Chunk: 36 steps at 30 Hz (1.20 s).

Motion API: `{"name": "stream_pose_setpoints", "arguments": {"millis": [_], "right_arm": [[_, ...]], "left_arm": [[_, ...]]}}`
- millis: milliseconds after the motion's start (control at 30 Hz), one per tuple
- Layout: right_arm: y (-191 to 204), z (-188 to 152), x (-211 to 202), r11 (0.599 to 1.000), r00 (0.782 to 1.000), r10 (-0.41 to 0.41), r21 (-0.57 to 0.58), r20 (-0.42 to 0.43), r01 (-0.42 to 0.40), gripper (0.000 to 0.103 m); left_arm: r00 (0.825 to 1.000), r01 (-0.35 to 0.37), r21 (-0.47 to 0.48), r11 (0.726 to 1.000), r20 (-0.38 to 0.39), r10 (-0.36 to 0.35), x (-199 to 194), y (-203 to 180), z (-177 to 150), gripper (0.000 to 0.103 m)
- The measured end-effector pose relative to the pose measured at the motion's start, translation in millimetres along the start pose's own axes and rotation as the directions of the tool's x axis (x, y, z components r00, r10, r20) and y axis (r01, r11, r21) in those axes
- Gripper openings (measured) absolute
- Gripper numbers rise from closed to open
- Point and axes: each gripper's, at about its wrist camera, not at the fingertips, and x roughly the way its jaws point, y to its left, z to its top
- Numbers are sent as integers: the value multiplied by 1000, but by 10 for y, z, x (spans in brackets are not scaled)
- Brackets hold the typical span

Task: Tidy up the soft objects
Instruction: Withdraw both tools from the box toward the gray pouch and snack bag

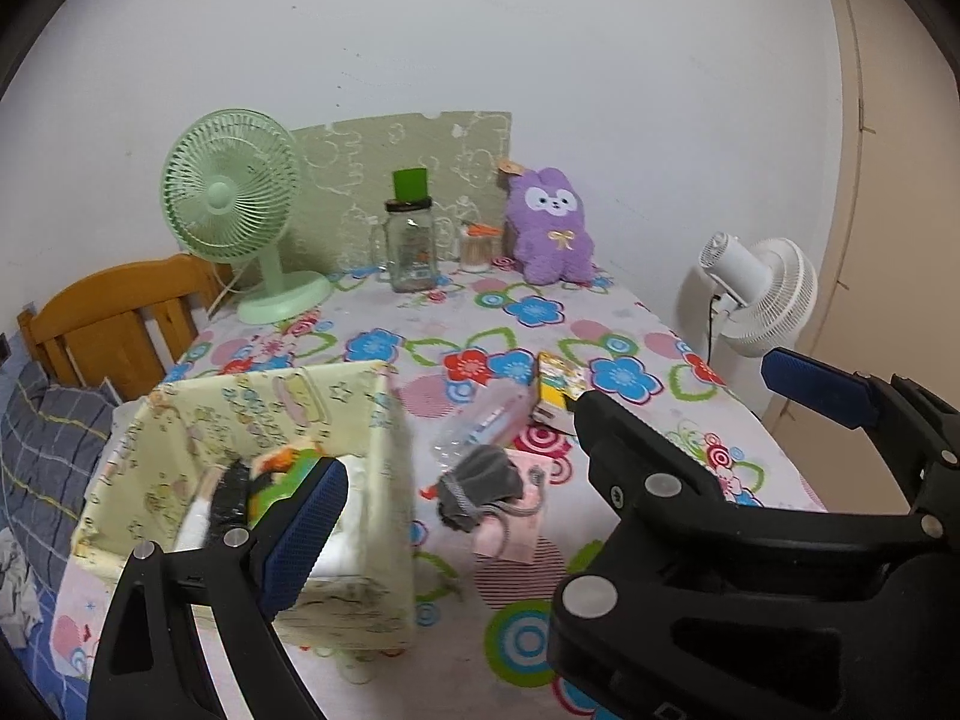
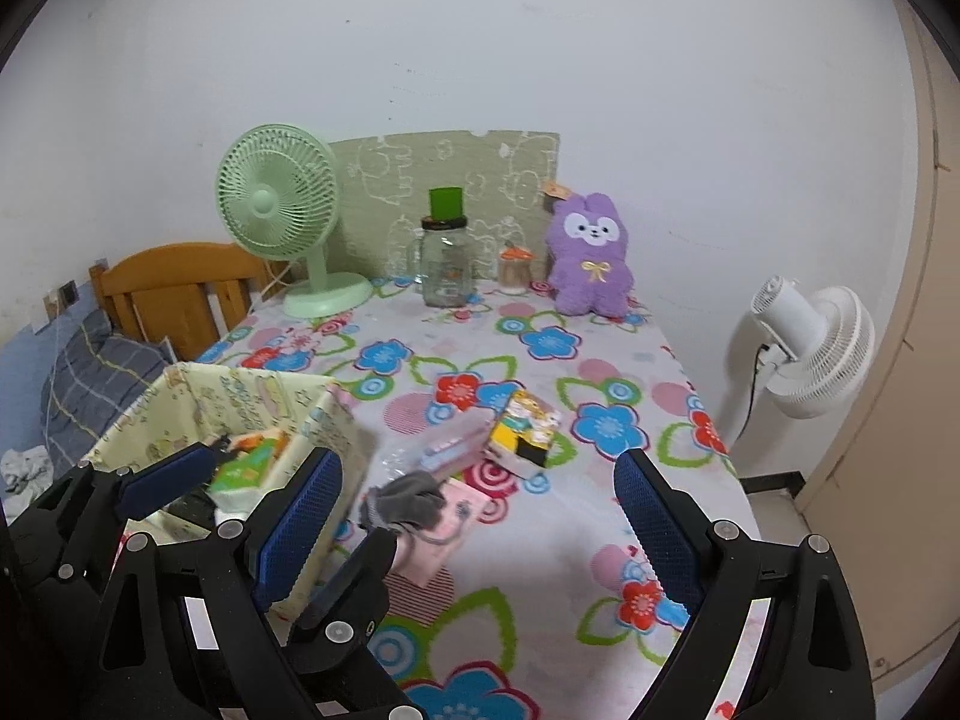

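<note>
Only from the right wrist, both grippers show.

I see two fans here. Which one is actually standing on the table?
The green fan, at the table's back left corner beside the glass jar. The white fan stands off the table's right edge, lower, facing away.

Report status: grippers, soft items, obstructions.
Left gripper open, right gripper open, both empty. Grey sock loose beside fabric bin. Plastic bottle lies near.
</note>
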Motion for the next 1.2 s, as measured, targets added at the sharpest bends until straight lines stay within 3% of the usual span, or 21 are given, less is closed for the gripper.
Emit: {"name": "stream_pose_setpoints", "arguments": {"millis": [200, 533, 967, 1200], "right_arm": [[-167, -75, 62, 1000, 1000, -18, 11, -17, 18, 94], [-333, -196, 297, 999, 998, -33, 20, -57, 34, 94], [-558, -249, 543, 997, 996, -24, 67, -91, 30, 94], [-674, -221, 622, 996, 995, -26, 83, -93, 34, 94]], "left_arm": [[999, 20, -5, 1000, -29, -20, 137, -137, -42, 95], [996, -11, -21, 1000, -92, 9, 425, -224, -123, 94], [995, -56, 18, 998, -84, 57, 601, -410, -68, 91], [993, -38, 13, 999, -108, 39, 742, -482, -17, 87]]}}
